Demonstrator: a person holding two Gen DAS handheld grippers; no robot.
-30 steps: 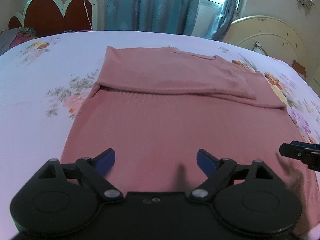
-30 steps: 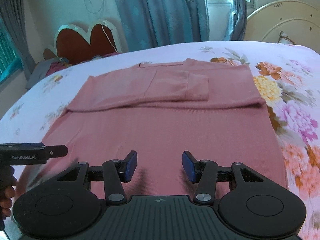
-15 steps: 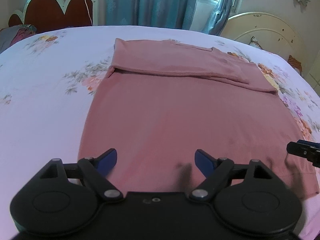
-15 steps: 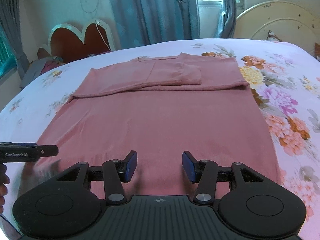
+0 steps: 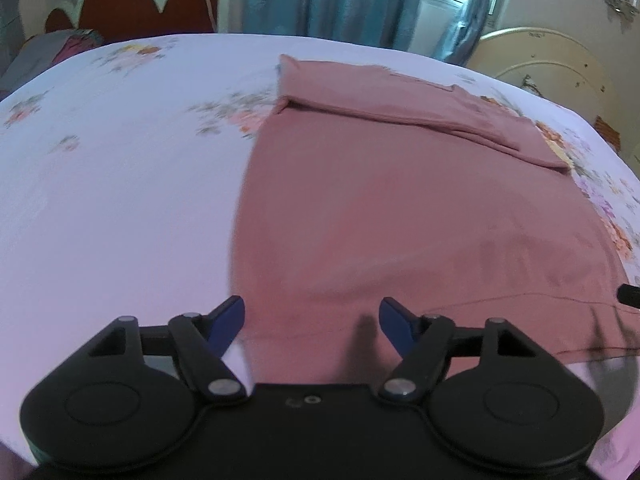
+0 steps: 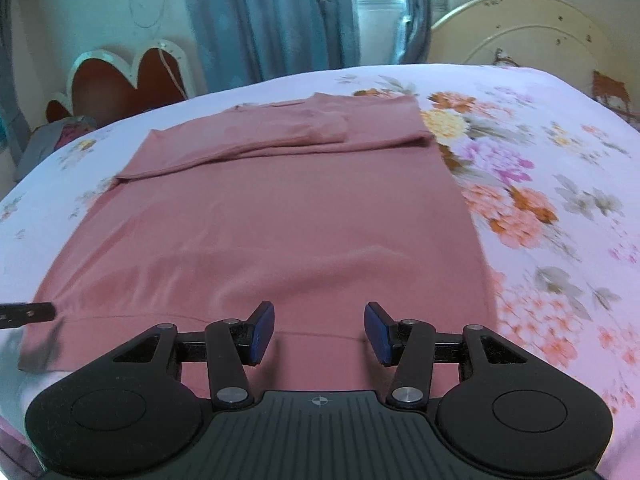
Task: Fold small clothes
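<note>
Both grippers have been drawn back toward the near hem of the pink garment (image 6: 280,216), which is now seen farther ahead on the floral bedsheet (image 5: 120,184). The left gripper (image 5: 312,320) has just been narrowed, yet its jaws are held apart with nothing pinched; the garment's near left corner lies just below them. The right gripper (image 6: 319,330) is kept spread over the hem, cloth beneath it, not clamped. The sleeves are seen folded across the far end.
</note>
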